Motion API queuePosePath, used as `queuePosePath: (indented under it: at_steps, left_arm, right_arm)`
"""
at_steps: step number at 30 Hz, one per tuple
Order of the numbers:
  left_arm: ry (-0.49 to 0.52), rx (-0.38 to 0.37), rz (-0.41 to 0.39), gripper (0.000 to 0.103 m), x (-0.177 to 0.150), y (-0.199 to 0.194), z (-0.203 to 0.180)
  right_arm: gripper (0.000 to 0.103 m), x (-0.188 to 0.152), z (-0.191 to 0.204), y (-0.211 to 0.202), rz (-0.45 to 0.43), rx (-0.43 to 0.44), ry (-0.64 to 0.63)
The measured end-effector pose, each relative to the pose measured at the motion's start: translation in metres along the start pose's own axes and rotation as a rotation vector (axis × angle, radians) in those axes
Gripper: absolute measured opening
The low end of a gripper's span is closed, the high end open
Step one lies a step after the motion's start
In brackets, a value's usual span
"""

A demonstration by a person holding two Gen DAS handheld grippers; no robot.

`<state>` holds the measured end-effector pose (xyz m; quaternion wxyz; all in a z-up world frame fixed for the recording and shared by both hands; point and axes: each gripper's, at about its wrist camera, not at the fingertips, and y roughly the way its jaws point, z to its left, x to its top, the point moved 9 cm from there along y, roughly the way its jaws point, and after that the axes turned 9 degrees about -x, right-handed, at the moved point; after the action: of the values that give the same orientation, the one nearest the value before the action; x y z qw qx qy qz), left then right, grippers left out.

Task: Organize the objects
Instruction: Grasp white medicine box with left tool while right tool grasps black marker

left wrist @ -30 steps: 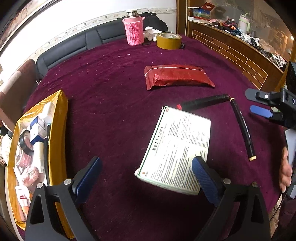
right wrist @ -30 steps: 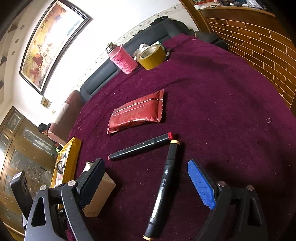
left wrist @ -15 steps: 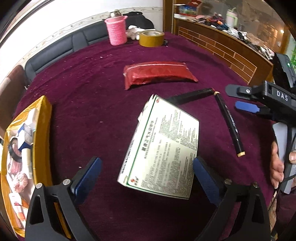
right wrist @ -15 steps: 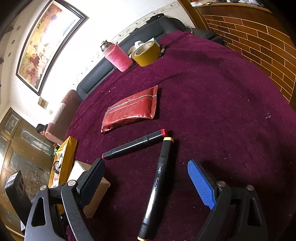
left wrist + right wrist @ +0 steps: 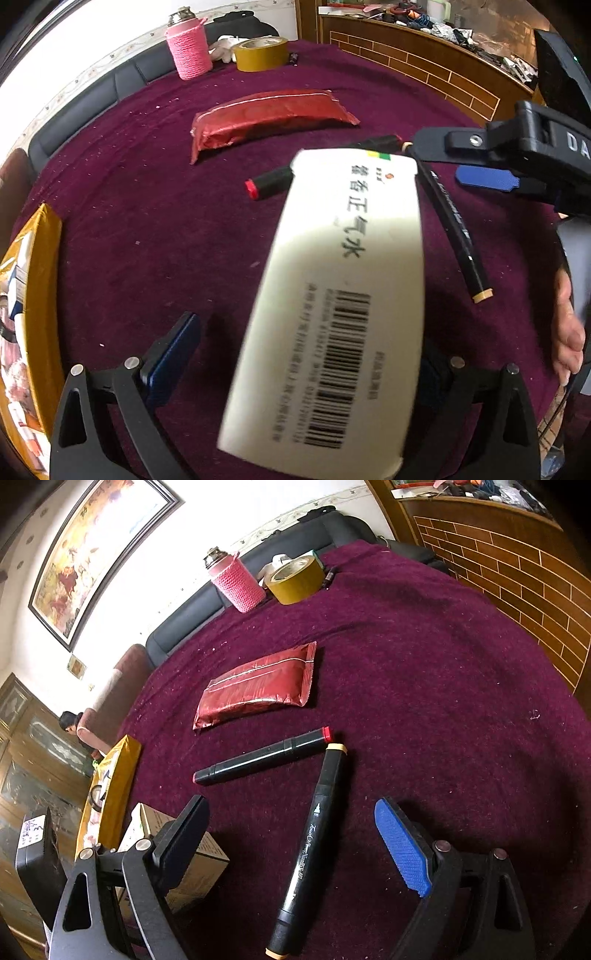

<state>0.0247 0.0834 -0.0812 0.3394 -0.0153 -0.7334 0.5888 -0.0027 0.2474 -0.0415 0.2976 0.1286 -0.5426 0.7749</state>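
My left gripper (image 5: 295,369) closing around white box (image 5: 343,295), left pad apart. Right gripper (image 5: 291,845) wide, empty, over near marker (image 5: 310,845). Risk: off-centre box twists free.

Both wrist views angled down, near table (image 5: 147,229); markers shared.

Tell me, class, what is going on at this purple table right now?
A person is tidying the table with a handheld gripper in each hand. The left gripper is closing around a white medicine box, one finger not touching yet. The right gripper hovers open over a black marker. A second marker and a red packet lie untouched.
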Motion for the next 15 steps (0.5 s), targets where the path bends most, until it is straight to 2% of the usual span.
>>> queuePosePath:
  at_steps: [1,3,6,10,15]
  left_arm:
    - [0.003,-0.006,-0.014,0.084,0.0,-0.002,-0.002]
    - [0.003,-0.035,-0.038,0.042,0.001,-0.007,-0.005]
    - [-0.009,-0.024,-0.083,0.04,0.003,-0.015,-0.002]
    - [-0.037,-0.051,-0.136,0.04,0.005,-0.033,0.001]
    - [-0.053,-0.053,-0.163,0.04,0.0,-0.051,0.004]
  right_arm:
    - [0.094,0.0,0.0,0.001,0.002,-0.003,0.0]
    - [0.094,0.0,0.0,0.002,0.005,-0.007,0.0]
    - [0.094,-0.001,0.0,0.004,0.008,-0.027,-0.01]
    - [0.094,-0.004,0.003,0.006,0.008,-0.063,-0.04]
    - [0.094,-0.007,0.007,0.012,0.003,-0.183,-0.117]
